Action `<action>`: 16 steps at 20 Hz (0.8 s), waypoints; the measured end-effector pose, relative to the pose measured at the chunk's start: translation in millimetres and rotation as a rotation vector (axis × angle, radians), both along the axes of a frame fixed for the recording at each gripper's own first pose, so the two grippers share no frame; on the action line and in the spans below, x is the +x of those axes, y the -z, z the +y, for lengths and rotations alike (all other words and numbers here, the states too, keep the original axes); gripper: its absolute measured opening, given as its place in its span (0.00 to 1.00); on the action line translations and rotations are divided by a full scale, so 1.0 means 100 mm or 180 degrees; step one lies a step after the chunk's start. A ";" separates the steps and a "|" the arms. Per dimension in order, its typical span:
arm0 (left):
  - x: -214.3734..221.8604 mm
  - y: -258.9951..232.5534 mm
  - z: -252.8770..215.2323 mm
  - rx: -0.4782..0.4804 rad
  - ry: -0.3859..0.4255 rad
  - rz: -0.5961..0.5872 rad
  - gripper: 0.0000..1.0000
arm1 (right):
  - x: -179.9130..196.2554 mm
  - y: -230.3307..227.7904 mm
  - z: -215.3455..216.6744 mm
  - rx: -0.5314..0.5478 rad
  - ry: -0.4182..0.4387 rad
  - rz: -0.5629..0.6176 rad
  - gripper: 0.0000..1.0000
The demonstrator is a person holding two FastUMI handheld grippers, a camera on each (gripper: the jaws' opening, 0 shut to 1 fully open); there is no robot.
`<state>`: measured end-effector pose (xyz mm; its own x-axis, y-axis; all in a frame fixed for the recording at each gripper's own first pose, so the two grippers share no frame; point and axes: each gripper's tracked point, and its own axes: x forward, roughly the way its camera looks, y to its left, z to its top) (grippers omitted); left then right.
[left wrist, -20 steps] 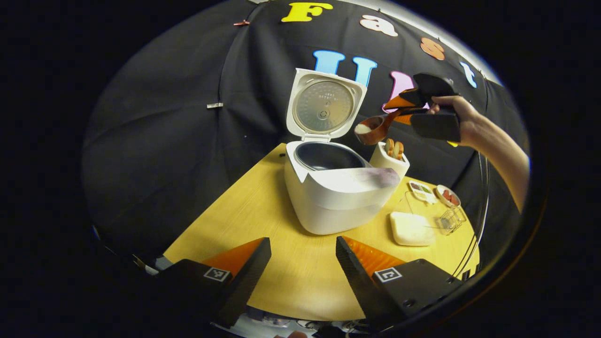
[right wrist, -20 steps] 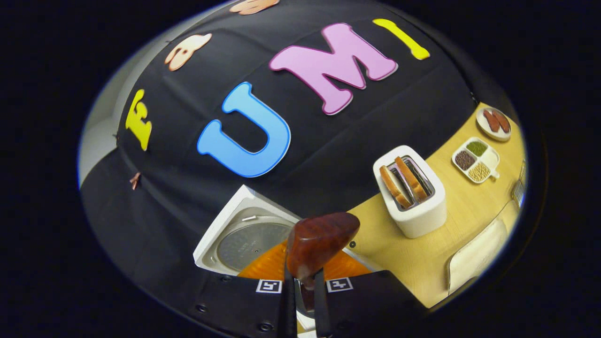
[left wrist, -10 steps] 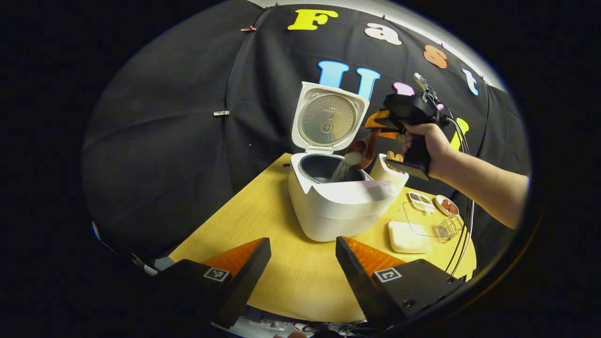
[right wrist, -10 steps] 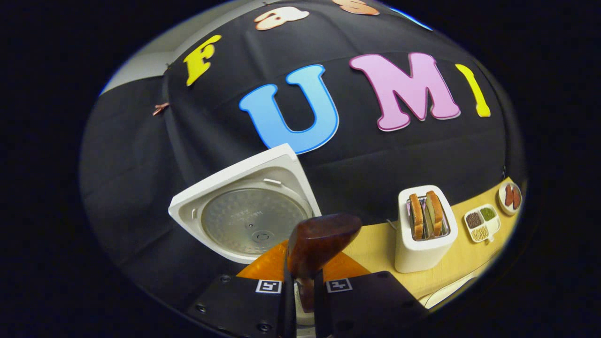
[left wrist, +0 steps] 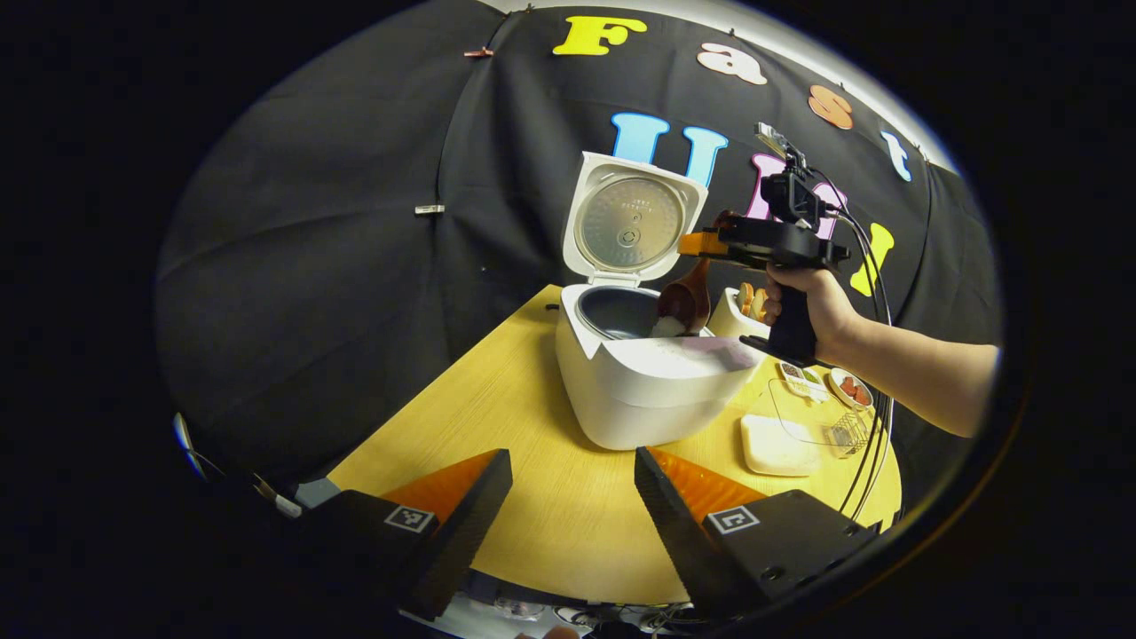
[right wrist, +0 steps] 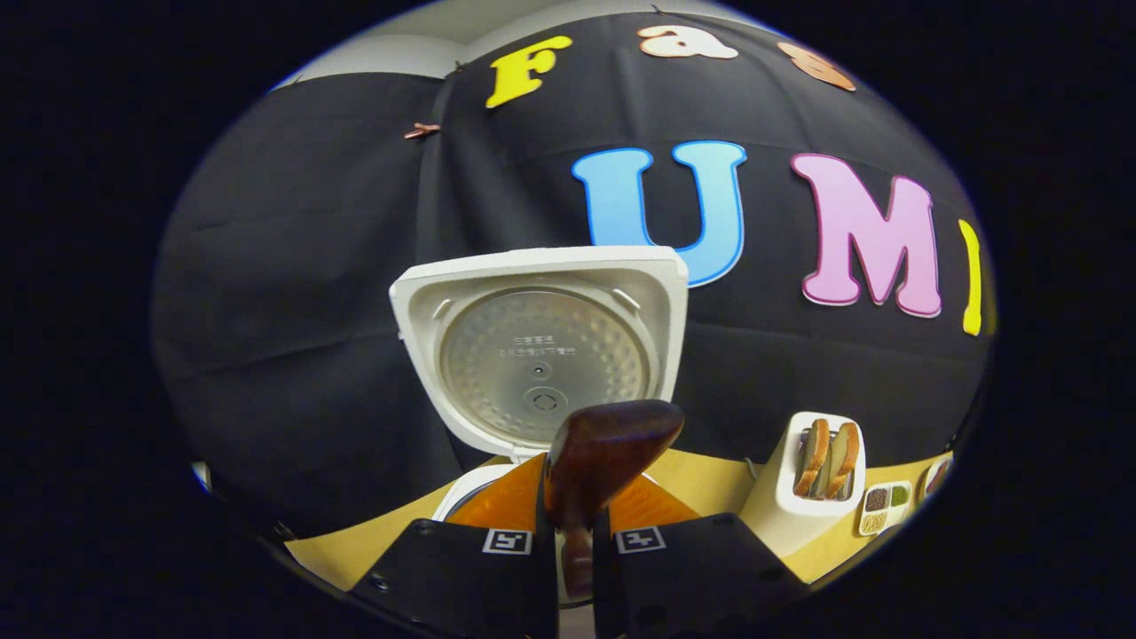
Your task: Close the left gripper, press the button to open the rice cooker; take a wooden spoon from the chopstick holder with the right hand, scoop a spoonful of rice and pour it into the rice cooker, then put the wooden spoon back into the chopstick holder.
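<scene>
**Spoon tipped over open cooker, left gripper idle at table's near edge**

Left gripper view: cooker (left wrist: 648,390) sits mid-table w/ lid (left wrist: 632,222) swung up and back, nearly upright, inner plate facing fwd. Pot (left wrist: 617,312) mouth is open; its dark wall shows on the left side. Right gripper (left wrist: 697,245) reaches in from the right, above the pot's right rim, held level by a hand (left wrist: 812,302) on its grip. Spoon (left wrist: 683,302) hangs bowl-down from it, bowl at the rim of the pot, w/ white rice (left wrist: 666,327) at its lower lip, right at the pot's edge. Can't tell whether the bowl touches the rim.

Toaster (left wrist: 741,311) stands just behind the cooker's right side, close to the spoon. Right of the cooker: white dish (left wrist: 777,444), small plates and a wire piece near the table's (left wrist: 532,497) right edge; cables trail down there. Table's left half and the strip in front of the cooker are bare wood.

Left gripper (left wrist: 572,497) hovers low over the near edge, fingers spread wide, nothing between them, well apart from the cooker.

Right gripper view: right gripper (right wrist: 568,541) is pinched on the spoon handle (right wrist: 603,453), both fingers pressing its neck, handle end sticking up toward the lens. Lid (right wrist: 541,351) stands straight ahead, near. Toaster (right wrist: 812,479) w/ two slices sits to the right, a divided dish (right wrist: 883,508) beside it.
</scene>
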<state>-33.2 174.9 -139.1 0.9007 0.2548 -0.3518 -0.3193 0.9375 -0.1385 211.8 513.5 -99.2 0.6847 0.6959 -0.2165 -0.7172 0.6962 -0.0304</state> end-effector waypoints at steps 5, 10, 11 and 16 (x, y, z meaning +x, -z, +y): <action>-0.04 0.04 -0.01 -0.0031 -0.0008 0.0005 0.96 | -0.27 0.15 0.13 -0.0458 -0.0434 -0.0459 0.19; -0.09 0.05 0.00 0.0006 -0.0053 0.0006 0.98 | -0.31 0.07 0.15 -0.0407 -0.0389 -0.0533 0.19; -0.11 0.05 -0.01 0.0015 -0.0060 0.0007 0.96 | -0.29 0.01 0.14 -0.0339 -0.0338 -0.0505 0.19; -0.13 0.02 -0.11 0.0032 -0.0044 -0.0026 0.96 | -0.25 -0.48 -0.20 0.0120 -0.0096 -0.0354 0.19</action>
<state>-46.1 163.5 -141.3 0.9000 0.2707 -0.3417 -0.3310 0.9344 -0.1316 186.7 493.4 -51.6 0.6818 0.7227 -0.1137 -0.7314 0.6766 -0.0852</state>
